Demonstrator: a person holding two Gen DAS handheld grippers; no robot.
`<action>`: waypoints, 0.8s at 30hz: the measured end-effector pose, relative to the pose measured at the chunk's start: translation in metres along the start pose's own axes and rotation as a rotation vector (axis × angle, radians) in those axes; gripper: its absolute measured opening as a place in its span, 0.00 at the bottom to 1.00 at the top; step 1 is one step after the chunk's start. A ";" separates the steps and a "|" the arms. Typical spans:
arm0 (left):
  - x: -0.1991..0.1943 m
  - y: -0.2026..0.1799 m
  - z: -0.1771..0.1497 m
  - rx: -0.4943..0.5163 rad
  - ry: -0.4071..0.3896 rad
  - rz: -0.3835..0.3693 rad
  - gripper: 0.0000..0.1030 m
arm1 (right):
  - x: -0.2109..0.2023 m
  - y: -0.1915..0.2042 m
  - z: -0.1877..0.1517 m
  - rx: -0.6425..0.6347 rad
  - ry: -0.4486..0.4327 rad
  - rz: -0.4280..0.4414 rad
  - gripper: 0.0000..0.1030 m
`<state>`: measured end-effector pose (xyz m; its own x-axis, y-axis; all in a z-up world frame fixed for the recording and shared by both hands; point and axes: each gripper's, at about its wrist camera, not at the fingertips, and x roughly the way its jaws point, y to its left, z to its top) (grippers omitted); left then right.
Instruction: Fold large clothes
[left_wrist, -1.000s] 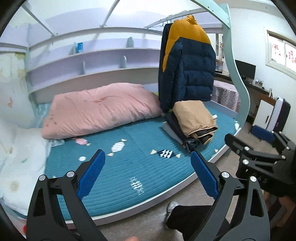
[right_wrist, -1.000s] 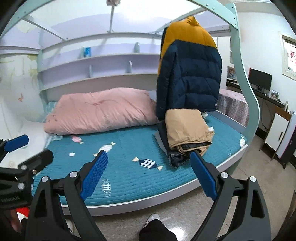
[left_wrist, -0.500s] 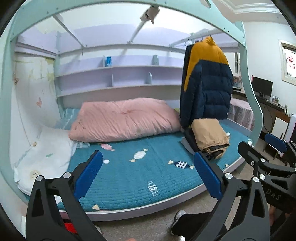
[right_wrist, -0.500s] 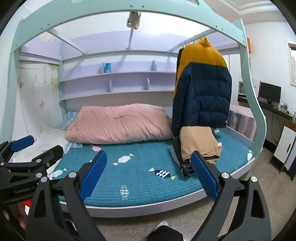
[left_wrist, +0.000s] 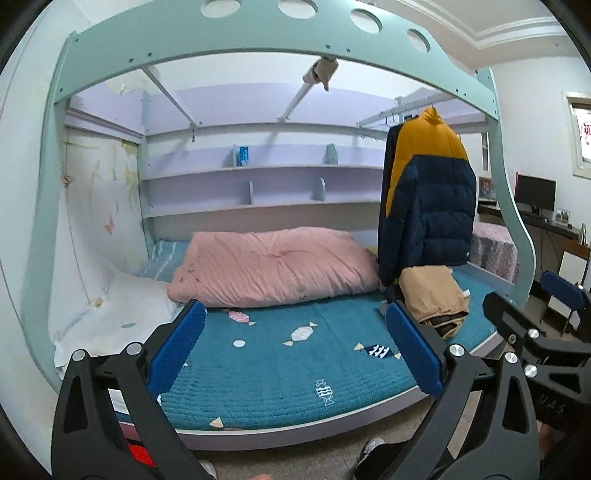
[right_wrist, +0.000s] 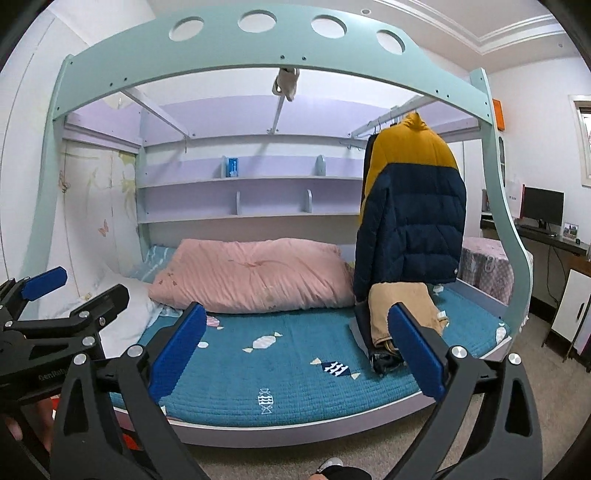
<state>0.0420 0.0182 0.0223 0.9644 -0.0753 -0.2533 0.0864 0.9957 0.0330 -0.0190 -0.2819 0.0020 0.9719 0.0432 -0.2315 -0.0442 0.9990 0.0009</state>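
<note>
- Both hand-held grippers have drawn back from the bed since a second ago: the whole mint-green bed frame (right_wrist: 280, 37) with its round cut-outs now shows, where earlier only the mattress and shelves filled the views.
- Folded clothes stay where they were: a tan garment (left_wrist: 432, 295) lies on top of a dark folded garment (right_wrist: 382, 360) at the right end of the teal mattress (left_wrist: 280, 365).
- Just behind that stack, a navy and yellow puffer jacket (right_wrist: 413, 206) hangs from a rail, its hem touching the tan garment.
- Left hand-held gripper (left_wrist: 295, 352) is spread wide with nothing between its blue pads (left_wrist: 177, 349), held in the air before the bed's front edge.
- Right hand-held gripper (right_wrist: 295, 354) is likewise spread and holds nothing; it appears at the right of the left wrist view, level with the other.
- A pink quilt (right_wrist: 251, 273) lies along the back of the mattress, with white bedding (left_wrist: 118, 314) at its left end.
- Lilac shelves (left_wrist: 258, 173) run along the wall behind, a small blue box (left_wrist: 243, 156) on the upper one.
- A monitor (right_wrist: 543, 206) stands on a worktop at the far right.
</note>
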 end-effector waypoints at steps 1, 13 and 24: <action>-0.003 0.001 0.001 -0.003 -0.009 0.007 0.96 | 0.000 0.001 0.000 -0.003 -0.004 0.001 0.93; -0.014 0.003 0.004 0.006 -0.051 0.051 0.96 | -0.007 0.006 0.002 -0.019 -0.026 0.007 0.93; -0.016 0.006 0.005 0.001 -0.051 0.051 0.96 | -0.006 0.005 0.002 -0.017 -0.024 0.014 0.93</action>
<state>0.0287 0.0248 0.0309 0.9791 -0.0269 -0.2018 0.0370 0.9983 0.0461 -0.0249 -0.2771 0.0058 0.9764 0.0571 -0.2082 -0.0610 0.9981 -0.0123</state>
